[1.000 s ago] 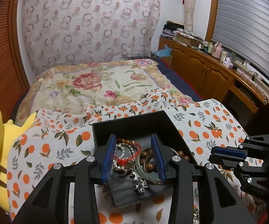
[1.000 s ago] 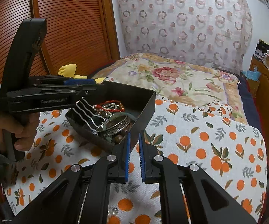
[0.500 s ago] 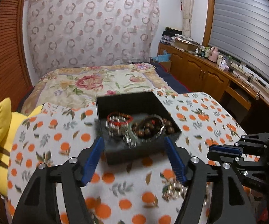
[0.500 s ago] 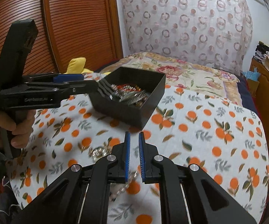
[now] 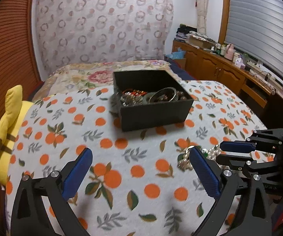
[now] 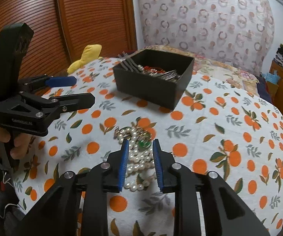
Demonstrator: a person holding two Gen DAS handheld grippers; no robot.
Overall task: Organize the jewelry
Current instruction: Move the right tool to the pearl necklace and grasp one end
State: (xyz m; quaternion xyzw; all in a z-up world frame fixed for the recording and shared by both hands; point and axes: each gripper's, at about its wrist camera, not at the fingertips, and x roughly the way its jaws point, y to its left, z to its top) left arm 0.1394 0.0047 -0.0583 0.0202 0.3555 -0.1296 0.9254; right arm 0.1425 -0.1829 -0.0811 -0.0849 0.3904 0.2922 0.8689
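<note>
A desk (image 5: 121, 177) covered with an orange-print cloth (image 6: 229, 137) is seen, with a yellow plush toy (image 5: 9, 129) at its left edge. A black box (image 5: 153, 108) filled with bracelets (image 5: 151, 96) is set toward the far edge. A pearl necklace (image 6: 139, 157) is heaped on the cloth toward the near edge, apart from the box. The left gripper (image 5: 140, 155) is held with fingers spread wide and empty. The right gripper (image 6: 140, 143) is held over the pearls, fingers parted, nothing clamped.
</note>
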